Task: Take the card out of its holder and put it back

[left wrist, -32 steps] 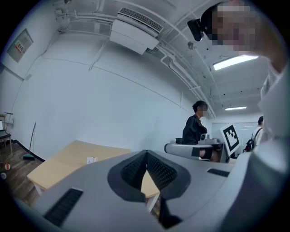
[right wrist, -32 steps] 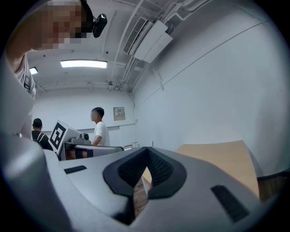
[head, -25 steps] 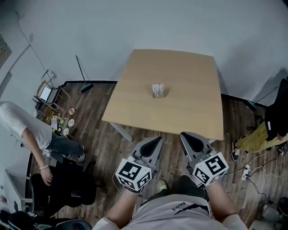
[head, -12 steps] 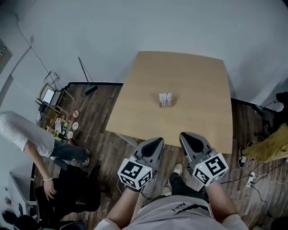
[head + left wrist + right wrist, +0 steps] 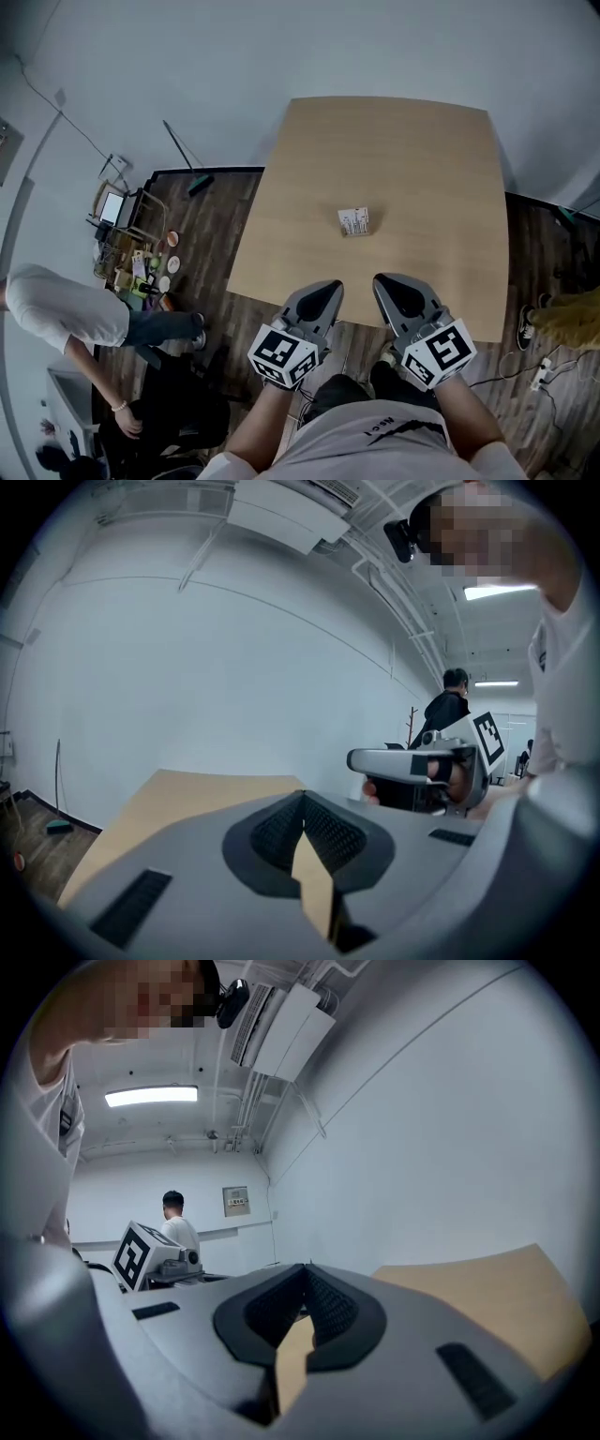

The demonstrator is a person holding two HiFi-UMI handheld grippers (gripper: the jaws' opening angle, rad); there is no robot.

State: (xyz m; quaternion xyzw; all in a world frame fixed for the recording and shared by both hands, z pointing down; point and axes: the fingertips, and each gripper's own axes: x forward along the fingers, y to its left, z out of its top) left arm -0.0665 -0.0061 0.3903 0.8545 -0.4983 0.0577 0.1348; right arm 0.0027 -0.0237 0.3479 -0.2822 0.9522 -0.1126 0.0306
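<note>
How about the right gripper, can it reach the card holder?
Probably yes: the bare table between the right gripper and card holder leaves the way free, though its jaws are shut.

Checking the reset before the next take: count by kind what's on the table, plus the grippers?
Card holder: 1, alone on the table.
Grippers: 2, left gripper and right gripper, both at the near table edge, fingers shut, nothing held.
Total: 3.
</note>
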